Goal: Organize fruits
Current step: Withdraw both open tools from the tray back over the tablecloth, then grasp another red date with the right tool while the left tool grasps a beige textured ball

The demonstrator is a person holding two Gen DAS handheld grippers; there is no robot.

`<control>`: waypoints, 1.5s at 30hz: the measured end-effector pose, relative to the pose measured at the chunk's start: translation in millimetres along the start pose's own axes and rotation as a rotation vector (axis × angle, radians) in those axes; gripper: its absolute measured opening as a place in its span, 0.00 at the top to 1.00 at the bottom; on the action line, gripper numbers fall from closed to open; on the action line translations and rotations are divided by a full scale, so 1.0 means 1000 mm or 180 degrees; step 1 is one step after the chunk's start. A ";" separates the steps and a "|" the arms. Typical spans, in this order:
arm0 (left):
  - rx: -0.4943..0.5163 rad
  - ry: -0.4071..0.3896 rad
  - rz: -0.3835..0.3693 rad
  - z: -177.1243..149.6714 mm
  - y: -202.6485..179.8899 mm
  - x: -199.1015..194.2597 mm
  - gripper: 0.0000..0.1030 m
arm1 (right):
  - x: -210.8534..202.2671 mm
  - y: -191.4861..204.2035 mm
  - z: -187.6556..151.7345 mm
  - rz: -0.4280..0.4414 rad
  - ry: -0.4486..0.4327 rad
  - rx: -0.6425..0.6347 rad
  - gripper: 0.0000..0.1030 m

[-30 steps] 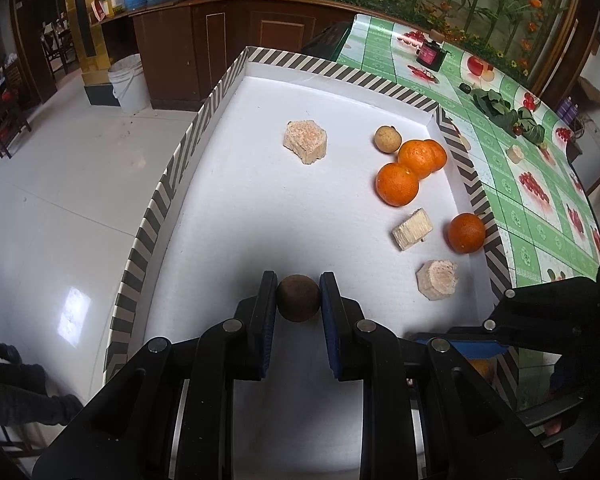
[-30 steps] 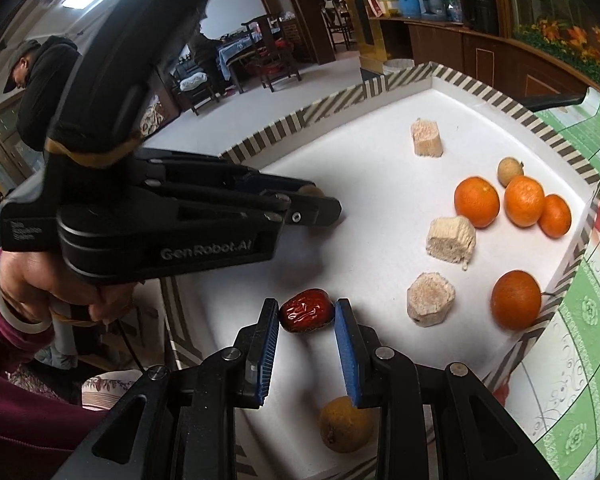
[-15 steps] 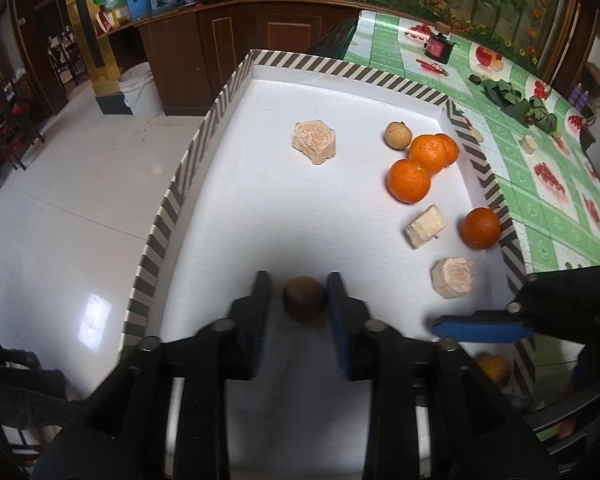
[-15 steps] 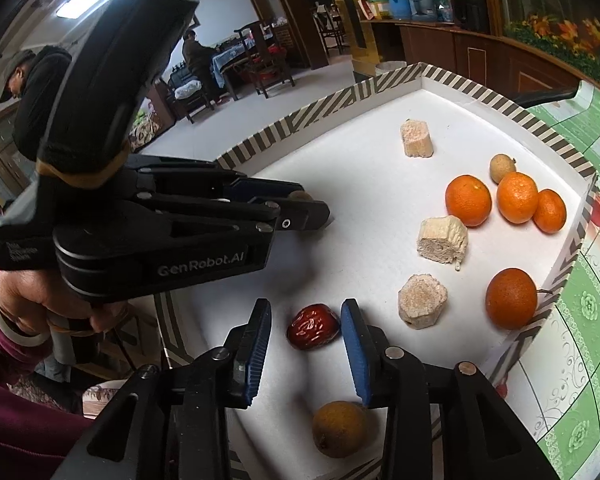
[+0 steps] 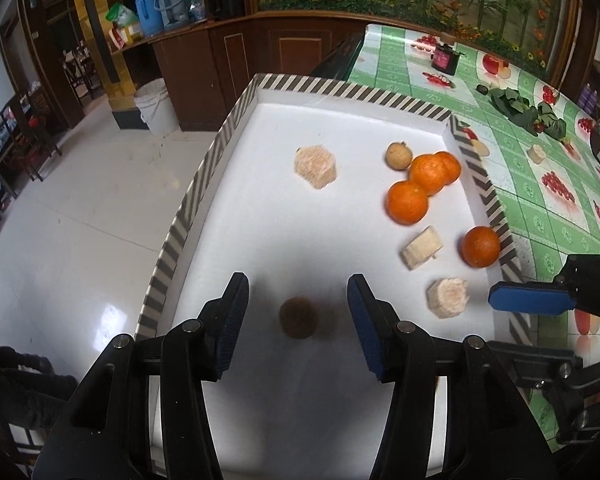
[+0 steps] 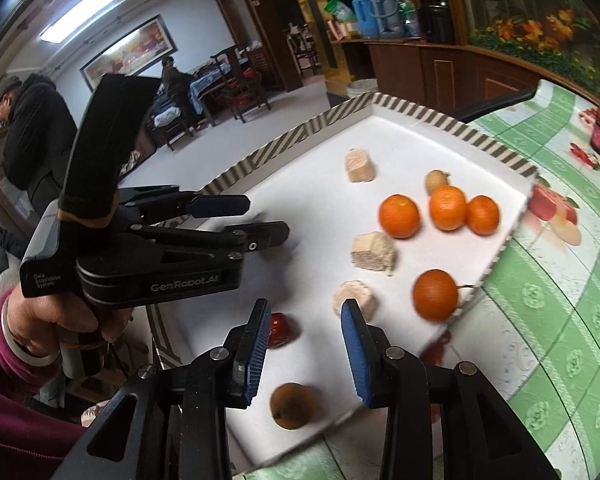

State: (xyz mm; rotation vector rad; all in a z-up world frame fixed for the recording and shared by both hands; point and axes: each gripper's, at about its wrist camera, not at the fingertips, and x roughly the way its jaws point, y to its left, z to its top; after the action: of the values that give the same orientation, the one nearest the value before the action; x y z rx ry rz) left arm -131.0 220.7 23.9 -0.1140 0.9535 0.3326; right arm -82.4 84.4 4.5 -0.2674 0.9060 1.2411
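Observation:
A white tray (image 5: 260, 220) with a striped rim holds the fruit. My left gripper (image 5: 298, 300) is open, and a small brown round fruit (image 5: 297, 317) lies on the tray between its fingers, untouched. My right gripper (image 6: 305, 324) is open; a red date (image 6: 279, 329) lies just left of its left finger and a brown-yellow fruit (image 6: 292, 405) lies below it. Several oranges (image 5: 407, 202) (image 6: 399, 216) cluster at the far right, with one orange (image 5: 480, 246) (image 6: 435, 295) apart near the rim. Beige cut chunks (image 5: 315, 166) (image 6: 373, 251) are scattered among them.
The tray sits on a green patterned tablecloth (image 5: 548, 168) that carries leafy greens (image 5: 528, 110) and a dark jar (image 5: 444, 56). White tiled floor (image 5: 80, 220) lies left of the tray. A person in black (image 6: 32, 132) stands in the background.
Both grippers have opened and pulled back. The brown fruit and the red date, held a second ago, now lie free on the tray.

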 end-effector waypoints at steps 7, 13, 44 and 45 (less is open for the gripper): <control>0.0072 -0.0074 -0.0129 0.012 -0.025 -0.005 0.50 | -0.024 -0.022 -0.010 -0.0124 -0.0114 0.0148 0.66; 0.0167 -0.0031 -0.0480 0.027 -0.062 -0.005 0.50 | -0.053 -0.056 -0.028 -0.0338 -0.0186 0.0355 0.66; 0.0812 -0.0009 -0.1182 0.132 -0.272 0.063 0.50 | -0.173 -0.362 -0.040 -0.1731 -0.0661 0.1828 0.66; 0.0805 0.0018 -0.1198 0.135 -0.275 0.068 0.50 | -0.174 -0.368 -0.038 -0.1754 -0.0684 0.1852 0.66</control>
State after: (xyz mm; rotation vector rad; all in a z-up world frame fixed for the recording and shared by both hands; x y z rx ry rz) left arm 101.1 9.3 32.7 -0.0609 0.9502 -0.1356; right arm 222.7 -187.6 -0.1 0.0827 0.8876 0.4566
